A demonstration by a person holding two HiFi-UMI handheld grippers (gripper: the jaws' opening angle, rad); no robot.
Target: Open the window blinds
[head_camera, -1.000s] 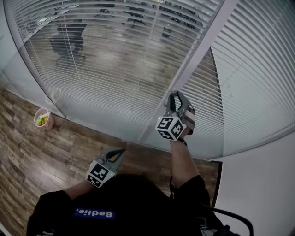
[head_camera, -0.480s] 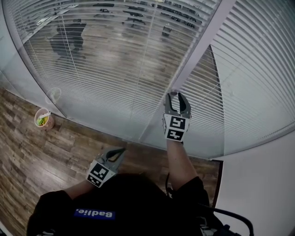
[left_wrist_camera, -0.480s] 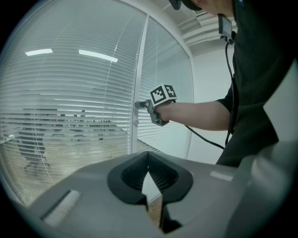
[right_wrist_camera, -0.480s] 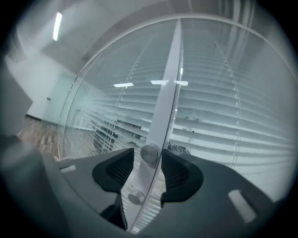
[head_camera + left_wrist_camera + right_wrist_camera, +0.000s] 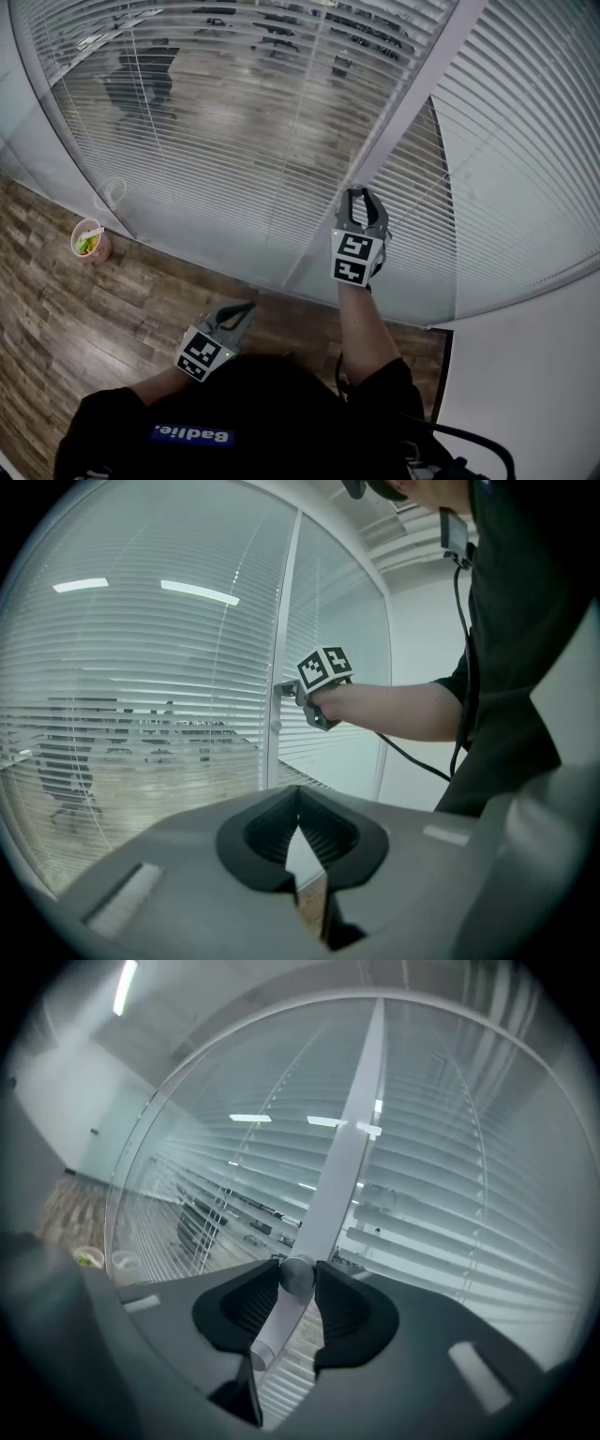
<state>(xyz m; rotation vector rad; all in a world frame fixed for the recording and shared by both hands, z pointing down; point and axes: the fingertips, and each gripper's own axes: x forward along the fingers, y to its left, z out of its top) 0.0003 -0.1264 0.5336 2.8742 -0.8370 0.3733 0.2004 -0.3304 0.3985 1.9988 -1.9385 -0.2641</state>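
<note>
White slatted blinds hang behind the glass, their slats part-tilted so a room shows through; the right panel's blinds look more closed. On the white post between the panels sits a small round metal knob. My right gripper is held up to the post with this knob between its fingertips; its jaws have just been closing and now press the knob from both sides. My left gripper hangs low and apart, jaws together, holding nothing; from it I see the right gripper at the post.
A small bin with green contents stands on the wood floor by the glass at left. A white wall meets the glazing at right. A black cable trails from the right forearm.
The right gripper has rolled about its own axis at the knob: its marker cube, tilted a second ago, now faces up squarely. The left gripper has stayed still.
</note>
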